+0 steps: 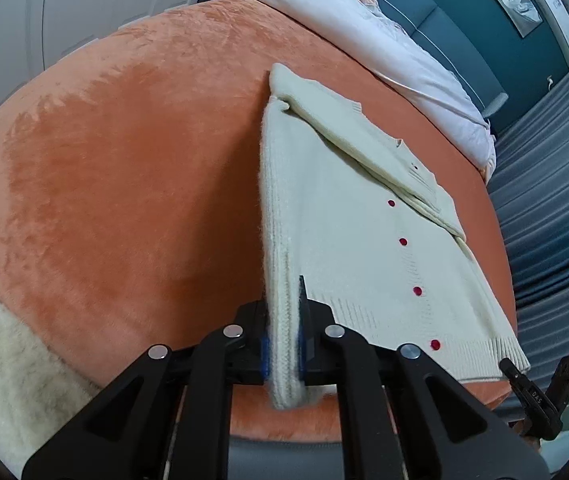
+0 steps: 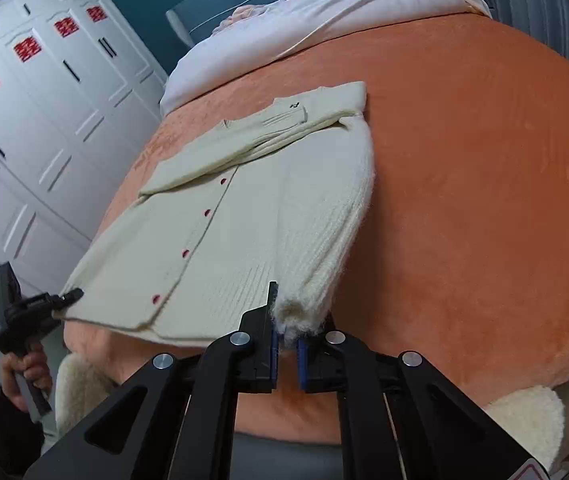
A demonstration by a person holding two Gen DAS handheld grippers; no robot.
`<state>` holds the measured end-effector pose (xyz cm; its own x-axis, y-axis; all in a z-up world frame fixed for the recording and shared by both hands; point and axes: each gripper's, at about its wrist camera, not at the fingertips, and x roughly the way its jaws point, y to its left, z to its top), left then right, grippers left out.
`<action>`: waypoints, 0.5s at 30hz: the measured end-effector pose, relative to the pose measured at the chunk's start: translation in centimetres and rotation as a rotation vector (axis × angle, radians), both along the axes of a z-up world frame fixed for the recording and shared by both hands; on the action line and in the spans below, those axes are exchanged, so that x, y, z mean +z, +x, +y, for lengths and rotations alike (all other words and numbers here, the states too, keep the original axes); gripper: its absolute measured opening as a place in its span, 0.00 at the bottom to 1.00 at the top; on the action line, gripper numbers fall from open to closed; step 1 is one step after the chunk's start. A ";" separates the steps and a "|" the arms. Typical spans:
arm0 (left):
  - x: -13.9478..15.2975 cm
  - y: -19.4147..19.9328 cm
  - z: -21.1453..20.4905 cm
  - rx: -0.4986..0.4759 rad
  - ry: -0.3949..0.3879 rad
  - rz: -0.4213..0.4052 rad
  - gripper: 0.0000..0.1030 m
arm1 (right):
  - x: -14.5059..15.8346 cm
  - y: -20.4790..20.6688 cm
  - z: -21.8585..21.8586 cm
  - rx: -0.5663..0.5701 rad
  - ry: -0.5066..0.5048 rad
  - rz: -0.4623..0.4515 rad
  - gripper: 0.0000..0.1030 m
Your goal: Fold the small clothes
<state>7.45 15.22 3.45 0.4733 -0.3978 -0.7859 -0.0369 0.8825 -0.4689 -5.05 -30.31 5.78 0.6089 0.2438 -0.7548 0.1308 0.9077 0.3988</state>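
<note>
A small cream knitted cardigan with red buttons lies on an orange plush bed cover; one sleeve is folded across its chest. My left gripper is shut on the cardigan's near left hem corner, the knit pinched between its blue pads. In the right wrist view the cardigan lies ahead, and my right gripper is shut on its fuzzy near right corner. Each gripper shows at the edge of the other's view: the right one in the left wrist view, the left one in the right wrist view.
A white duvet lies at the head of the bed against a teal headboard. White wardrobes stand to the left. Fluffy cream fabric hangs at the bed's near edge. Grey curtains hang at the right.
</note>
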 end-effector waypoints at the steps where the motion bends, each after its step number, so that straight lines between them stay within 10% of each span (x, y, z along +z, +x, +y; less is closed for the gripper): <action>1: 0.2 -1.2 0.1 -0.013 0.006 0.013 0.08 | 0.2 -1.1 0.1 0.031 -0.018 0.022 0.06; 10: -1.1 -17.5 2.0 -0.150 0.096 0.256 0.08 | -2.7 -15.2 4.0 0.367 -0.019 0.376 0.06; 15: 6.1 -13.6 2.7 -0.060 -0.014 0.061 0.08 | 2.4 -14.0 3.5 0.349 0.079 0.217 0.06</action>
<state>-6.16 17.88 9.56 0.3997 -0.4349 -0.8069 -0.0129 0.8775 -0.4793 -19.03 -26.84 8.20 0.3084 0.4697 -0.8272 -0.0911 0.8802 0.4658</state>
